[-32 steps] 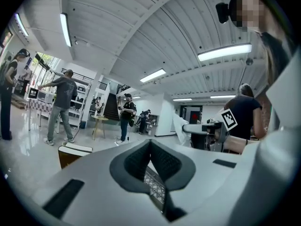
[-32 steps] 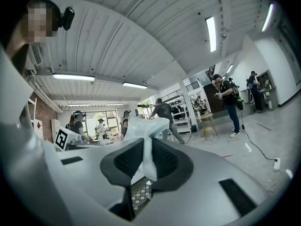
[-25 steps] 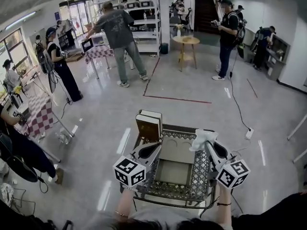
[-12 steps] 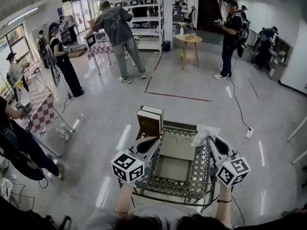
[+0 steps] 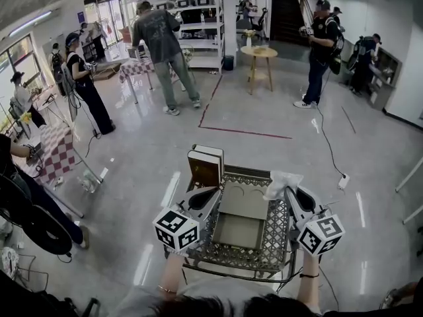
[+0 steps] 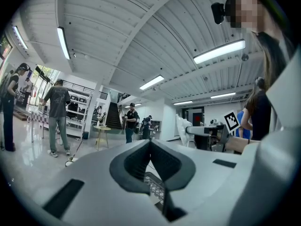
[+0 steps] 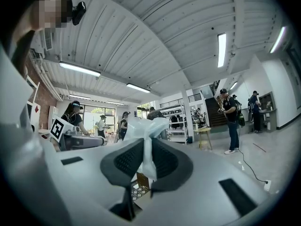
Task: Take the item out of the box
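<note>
An open cardboard box (image 5: 239,231) sits on a metal lattice table (image 5: 278,240), its far flap (image 5: 244,201) folded back. My right gripper (image 5: 288,191) is shut on a crumpled white plastic bag (image 5: 281,182), held above the box's right rear corner. In the right gripper view the bag (image 7: 148,126) is pinched between the dark pads (image 7: 165,160) and bulges out above them. My left gripper (image 5: 213,193) hovers over the box's left rear corner, jaws shut with nothing between them (image 6: 150,143). The left gripper view also shows the bag (image 6: 184,126).
Two upright books (image 5: 206,167) stand at the table's far left corner, close to the left gripper. Several people stand on the shiny floor beyond, near shelves (image 5: 198,32) and a small round table (image 5: 259,53). A cable (image 5: 327,144) runs across the floor at right.
The right gripper has lifted the bag slightly higher and farther back. The left gripper has barely moved. People in the background have shifted.
</note>
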### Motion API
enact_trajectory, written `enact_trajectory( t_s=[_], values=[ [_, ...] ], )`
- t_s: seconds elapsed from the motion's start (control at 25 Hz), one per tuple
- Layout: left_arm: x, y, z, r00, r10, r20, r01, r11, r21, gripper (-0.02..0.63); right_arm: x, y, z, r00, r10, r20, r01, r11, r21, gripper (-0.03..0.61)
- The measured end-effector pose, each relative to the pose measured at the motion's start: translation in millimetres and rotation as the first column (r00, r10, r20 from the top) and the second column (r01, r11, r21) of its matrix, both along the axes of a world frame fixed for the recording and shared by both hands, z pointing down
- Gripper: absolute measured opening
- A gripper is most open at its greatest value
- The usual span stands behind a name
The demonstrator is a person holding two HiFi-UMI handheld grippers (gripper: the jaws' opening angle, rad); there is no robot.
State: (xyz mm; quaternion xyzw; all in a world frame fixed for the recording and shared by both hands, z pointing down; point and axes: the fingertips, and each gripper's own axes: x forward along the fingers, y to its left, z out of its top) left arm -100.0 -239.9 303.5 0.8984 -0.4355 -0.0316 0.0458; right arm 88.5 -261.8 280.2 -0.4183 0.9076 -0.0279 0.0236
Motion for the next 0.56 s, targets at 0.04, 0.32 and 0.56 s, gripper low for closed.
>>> enact_trajectory(
  t_s=[0.04,0.32,0.56],
  values=[
    [0.2,-0.3,0.2,1.0,0.0,0.001,0.0,1.0,0.0,0.017,0.5,-0.2,0.5,1.0,0.001,0.0,-0.001,1.0,0.0,0.067],
    [8.3,-2.5,-0.7,1.0,-0.002,0.002,0.002,1.0,0.005,0.017,9.9,-1.9,1.5,1.0,0.007,-0.004,-0.007,1.0,0.004,0.067],
    [7.0,-3.8,-3.0,1.0,-0.004,-0.001,0.004,1.0,0.009,0.017,7.9,-2.7,0.7,1.0,0.006,-0.011,-0.006,1.0,0.006,0.067]
  ],
)
